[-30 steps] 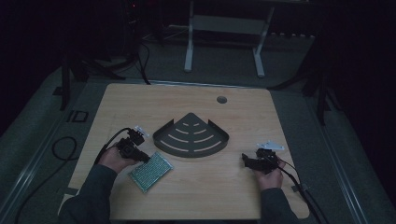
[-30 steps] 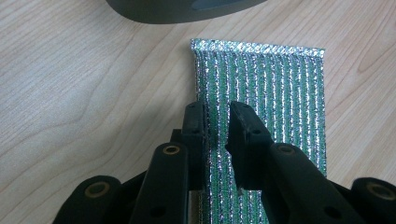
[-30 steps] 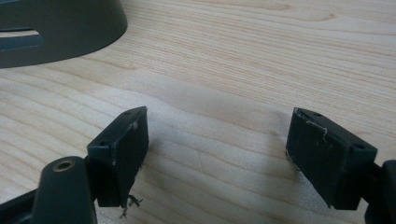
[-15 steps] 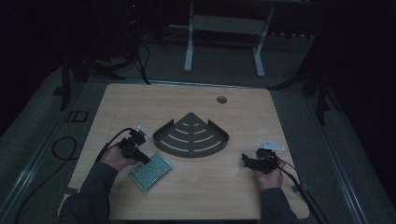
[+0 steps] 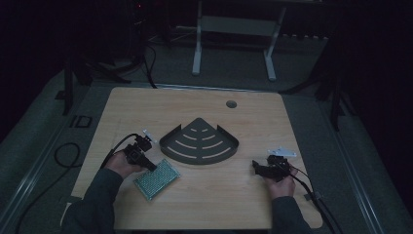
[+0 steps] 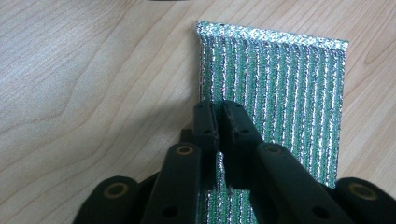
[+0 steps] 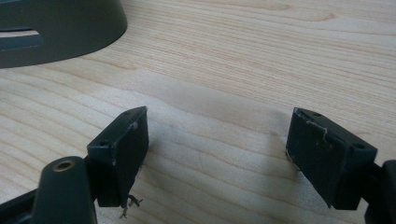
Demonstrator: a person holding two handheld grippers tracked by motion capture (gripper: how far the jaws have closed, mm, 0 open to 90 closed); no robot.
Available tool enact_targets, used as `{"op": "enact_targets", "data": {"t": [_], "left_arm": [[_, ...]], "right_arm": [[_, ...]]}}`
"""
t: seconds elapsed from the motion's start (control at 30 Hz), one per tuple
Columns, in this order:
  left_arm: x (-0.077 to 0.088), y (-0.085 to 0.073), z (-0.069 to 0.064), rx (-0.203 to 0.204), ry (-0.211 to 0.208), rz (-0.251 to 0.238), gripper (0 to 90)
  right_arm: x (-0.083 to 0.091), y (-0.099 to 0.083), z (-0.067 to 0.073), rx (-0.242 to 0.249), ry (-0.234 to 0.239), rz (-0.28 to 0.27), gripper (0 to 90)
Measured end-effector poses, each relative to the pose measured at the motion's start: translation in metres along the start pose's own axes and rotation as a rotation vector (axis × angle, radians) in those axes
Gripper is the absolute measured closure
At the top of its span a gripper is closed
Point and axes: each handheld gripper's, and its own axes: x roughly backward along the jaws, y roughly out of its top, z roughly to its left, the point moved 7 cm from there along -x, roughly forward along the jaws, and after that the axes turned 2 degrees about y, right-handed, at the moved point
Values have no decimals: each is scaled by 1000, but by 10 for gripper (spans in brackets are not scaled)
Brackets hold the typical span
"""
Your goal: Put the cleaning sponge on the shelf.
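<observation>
Two tongs work here: the left tongs point(image 6: 215, 122), just closing, pinch the edge of the green pad point(image 6: 285, 88) lying on the counter point(image 5: 204, 200); the right tongs point(image 7: 217, 156) rest spread. Such a thin bite could slip when lifted.

Three cameras, one table

The high view looks forward and down on the whole table point(image 5: 204, 204); each gripper view sits close above the tabletop, the right one sharing the dark shelf point(image 7: 56, 28) with it.

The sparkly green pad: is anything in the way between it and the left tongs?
No. The left tongs have just been closing and already pinch the edge of the sparkly green pad on the table, with nothing between.
</observation>
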Motion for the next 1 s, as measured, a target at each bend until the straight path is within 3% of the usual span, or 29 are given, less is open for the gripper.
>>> {"op": "enact_targets", "data": {"t": [0.17, 0.43, 1.0], "left_arm": [[0, 1, -2, 1, 17, 17, 895], [6, 2, -5, 2, 9, 18, 900], [34, 4, -1, 22, 19, -47, 900]], "right_arm": [[0, 0, 0, 0, 0, 0, 205], [0, 0, 0, 0, 1, 0, 205], [0, 0, 0, 0, 1, 0, 205]]}}
